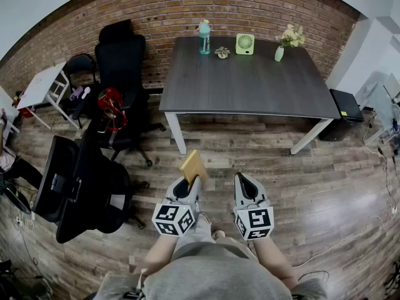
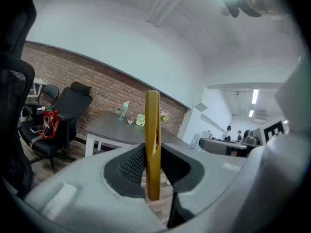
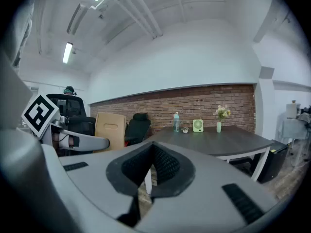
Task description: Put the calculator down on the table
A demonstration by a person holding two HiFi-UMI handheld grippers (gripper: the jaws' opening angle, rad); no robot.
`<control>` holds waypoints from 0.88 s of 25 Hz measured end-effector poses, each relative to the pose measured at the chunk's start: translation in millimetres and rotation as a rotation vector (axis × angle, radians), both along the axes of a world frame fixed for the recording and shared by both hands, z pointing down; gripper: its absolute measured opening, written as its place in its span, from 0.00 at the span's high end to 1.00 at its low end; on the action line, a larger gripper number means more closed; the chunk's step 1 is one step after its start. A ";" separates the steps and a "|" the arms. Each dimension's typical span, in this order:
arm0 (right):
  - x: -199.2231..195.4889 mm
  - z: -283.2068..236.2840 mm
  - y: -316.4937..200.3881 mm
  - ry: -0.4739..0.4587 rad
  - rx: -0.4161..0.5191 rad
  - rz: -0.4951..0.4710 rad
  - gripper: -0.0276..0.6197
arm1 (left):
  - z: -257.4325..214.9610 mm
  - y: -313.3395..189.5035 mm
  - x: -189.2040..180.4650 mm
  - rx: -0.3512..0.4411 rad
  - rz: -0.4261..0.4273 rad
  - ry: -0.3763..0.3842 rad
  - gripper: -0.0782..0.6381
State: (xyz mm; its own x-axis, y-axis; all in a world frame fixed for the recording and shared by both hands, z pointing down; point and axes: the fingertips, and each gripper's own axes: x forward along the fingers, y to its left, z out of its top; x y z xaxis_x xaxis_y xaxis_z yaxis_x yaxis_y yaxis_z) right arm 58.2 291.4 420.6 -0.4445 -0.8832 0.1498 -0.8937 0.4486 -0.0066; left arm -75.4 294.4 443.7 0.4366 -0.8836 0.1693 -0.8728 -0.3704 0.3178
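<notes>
dark grey rectangular surface (image 1: 250, 86) sits well ahead in the head view, and the flat gold calculator (image 1: 193, 166) isn't down yet. left gripper view: left tool (image 2: 152, 152) clamped on it, edge-on. right gripper view: right tool (image 3: 153, 152) closed, empty. whole carry and set-down still to go imo.

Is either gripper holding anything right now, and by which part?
The left gripper clamps the gold calculator by its near end, gripped across its flat faces. The right gripper holds nothing, jaws together.

Left gripper (image 1: 187, 189) grips gold calculator (image 1: 193, 166) over wood floor (image 1: 325, 186), short of table (image 1: 250, 92); right gripper (image 1: 243, 180) alongside.
</notes>
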 end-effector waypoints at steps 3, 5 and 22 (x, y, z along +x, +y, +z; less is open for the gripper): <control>2.9 -1.9 28.4 -0.002 0.003 -0.004 0.95 | -4.6 27.9 7.4 0.017 0.012 -0.020 0.77; 3.1 -3.5 40.3 -0.005 0.008 -0.001 0.95 | -7.6 39.0 10.6 0.027 0.023 -0.029 0.77; -3.4 -21.4 58.6 -0.077 0.043 -0.025 0.95 | -25.7 53.0 11.5 0.069 0.025 -0.042 0.77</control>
